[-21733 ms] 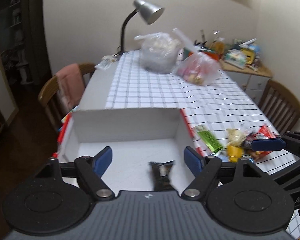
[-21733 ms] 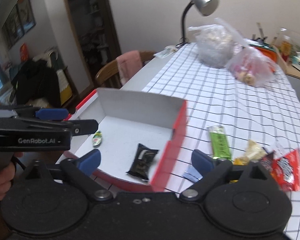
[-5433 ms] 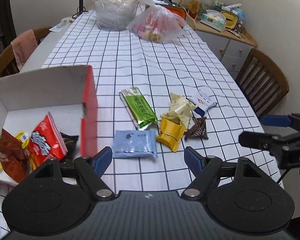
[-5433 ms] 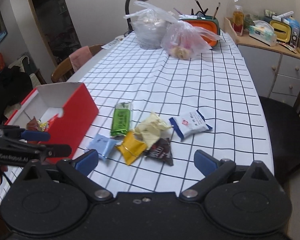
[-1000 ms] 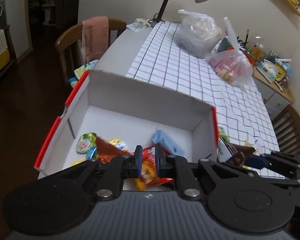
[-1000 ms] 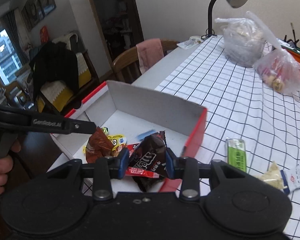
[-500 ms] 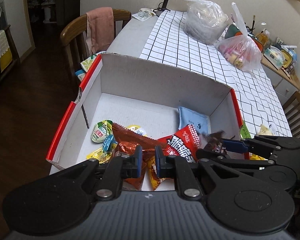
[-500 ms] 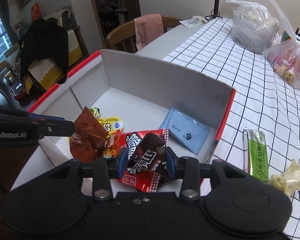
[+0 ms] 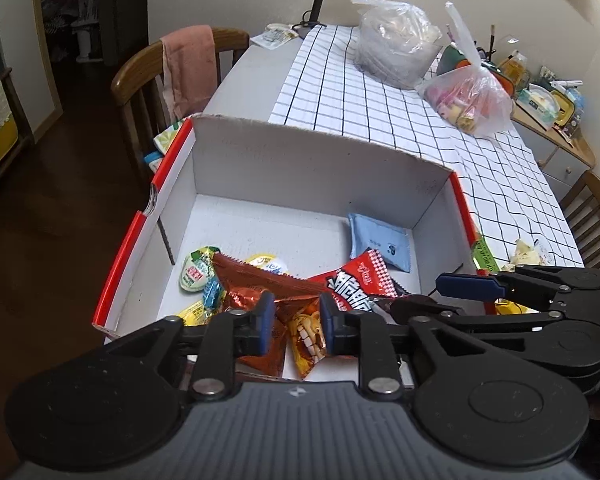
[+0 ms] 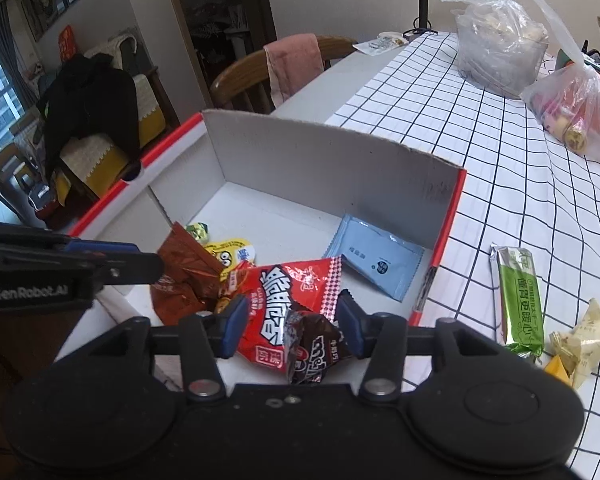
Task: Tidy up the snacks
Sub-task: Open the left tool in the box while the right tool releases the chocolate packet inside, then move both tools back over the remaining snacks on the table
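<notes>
**Dropping the chocolate packet into the box: let go properly, then lift straight up**

The right gripper (image 10: 288, 330) sat low over the near corner of the red-and-white box (image 10: 332, 160), jaws parted a bit wider than the dark chocolate packet (image 10: 318, 354) between them. The packet looked loose, resting on the big red snack bag (image 10: 290, 294), not pinched. I'd have called that a release in progress, so the trick was to open fully and rise straight up, so neither finger snagged the crinkly wrapper and dragged it out over the near wall.

The left gripper (image 9: 294, 326) hovered over the same pile with its jaws nearly together and nothing in them, as far as I could tell; the brown bag (image 9: 256, 292) and an orange packet (image 9: 306, 340) lay below it, not held. It was close to the right one, so keeping it parked made sense.

Left on the checked tablecloth (image 10: 512, 168): a green bar (image 10: 520, 300) and a pale yellow wrapper (image 10: 584, 338), both just outside the box's right wall. The light blue sachet (image 10: 374, 260) was already inside.
</notes>
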`<move>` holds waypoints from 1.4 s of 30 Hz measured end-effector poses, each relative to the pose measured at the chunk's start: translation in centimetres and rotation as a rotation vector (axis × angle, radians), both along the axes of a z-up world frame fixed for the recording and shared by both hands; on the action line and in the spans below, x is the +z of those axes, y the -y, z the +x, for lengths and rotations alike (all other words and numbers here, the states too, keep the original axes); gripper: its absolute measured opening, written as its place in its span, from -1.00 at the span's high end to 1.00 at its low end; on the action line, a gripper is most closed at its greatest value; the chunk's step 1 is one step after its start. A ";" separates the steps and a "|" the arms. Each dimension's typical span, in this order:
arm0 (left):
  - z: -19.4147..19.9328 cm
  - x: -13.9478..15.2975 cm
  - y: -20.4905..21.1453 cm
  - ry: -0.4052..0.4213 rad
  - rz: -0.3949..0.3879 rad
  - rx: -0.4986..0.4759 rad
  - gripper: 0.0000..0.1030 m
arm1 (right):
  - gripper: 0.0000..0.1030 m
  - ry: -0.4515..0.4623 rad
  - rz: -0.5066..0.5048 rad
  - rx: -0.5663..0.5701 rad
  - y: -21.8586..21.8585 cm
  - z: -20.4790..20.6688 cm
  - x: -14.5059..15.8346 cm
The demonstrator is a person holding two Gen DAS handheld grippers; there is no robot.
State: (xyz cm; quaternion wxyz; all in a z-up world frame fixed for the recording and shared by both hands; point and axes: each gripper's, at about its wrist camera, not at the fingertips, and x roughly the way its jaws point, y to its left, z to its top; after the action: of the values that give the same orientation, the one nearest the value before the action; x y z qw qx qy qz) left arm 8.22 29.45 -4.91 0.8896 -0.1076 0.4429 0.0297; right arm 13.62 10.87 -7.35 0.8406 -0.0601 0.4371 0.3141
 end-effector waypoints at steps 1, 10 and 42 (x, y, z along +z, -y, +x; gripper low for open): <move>0.0 0.2 0.1 0.006 0.001 -0.005 0.47 | -0.05 0.003 0.008 -0.001 0.1 -0.1 0.3; -0.5 2.0 2.1 0.067 0.022 -0.033 -0.03 | -0.30 0.031 0.072 -0.026 3.0 -1.0 2.6; 1.8 3.1 18.7 0.123 0.032 -0.211 -0.52 | -0.99 0.113 0.074 -0.223 23.7 -0.9 4.6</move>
State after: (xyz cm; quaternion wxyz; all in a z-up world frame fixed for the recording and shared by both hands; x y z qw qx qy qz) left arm 10.05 10.73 -1.79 0.9148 -0.0476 0.3960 -0.0637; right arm 12.68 -12.82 -2.74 0.8953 0.0022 0.3810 0.2309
